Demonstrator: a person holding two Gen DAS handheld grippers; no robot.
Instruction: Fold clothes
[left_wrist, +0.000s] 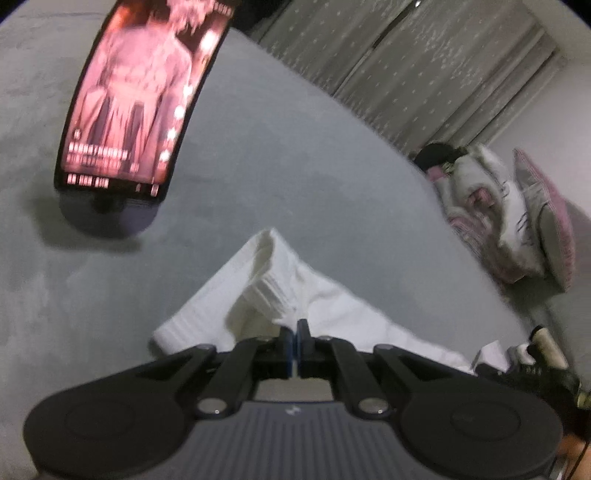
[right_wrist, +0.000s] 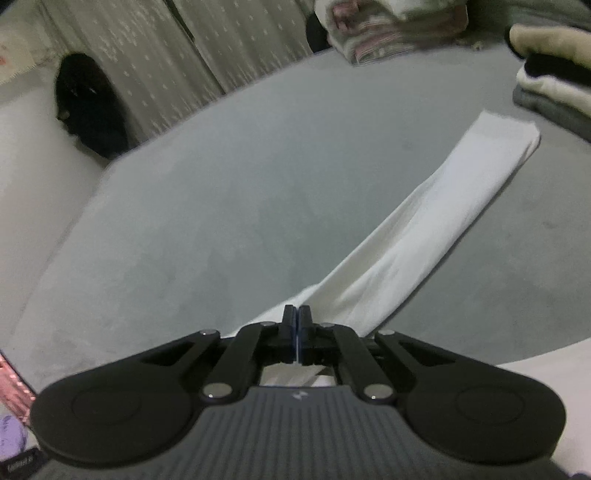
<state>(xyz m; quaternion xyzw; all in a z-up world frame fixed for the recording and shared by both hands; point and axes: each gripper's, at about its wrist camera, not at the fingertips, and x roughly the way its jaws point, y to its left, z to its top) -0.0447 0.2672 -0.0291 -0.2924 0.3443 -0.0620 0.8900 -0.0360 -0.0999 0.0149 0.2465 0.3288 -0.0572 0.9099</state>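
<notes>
A white garment (left_wrist: 280, 295) lies on the grey bed surface (left_wrist: 303, 177). In the left wrist view its ribbed cuff end is bunched and lifted into a peak, and my left gripper (left_wrist: 294, 328) is shut on the cloth's near edge. In the right wrist view the same white garment (right_wrist: 424, 236) stretches as a long flat strip toward the far right, and my right gripper (right_wrist: 297, 314) is shut on its near end. Cloth shows under both grippers' jaws, which stand pressed together.
A phone (left_wrist: 144, 96) on a round stand plays a video at the far left. Folded pink and white laundry (left_wrist: 491, 221) is piled at the right. More stacked clothes (right_wrist: 550, 74) sit at the far right, curtains (right_wrist: 155, 55) hang behind, and a dark object (right_wrist: 88, 103) sits by them.
</notes>
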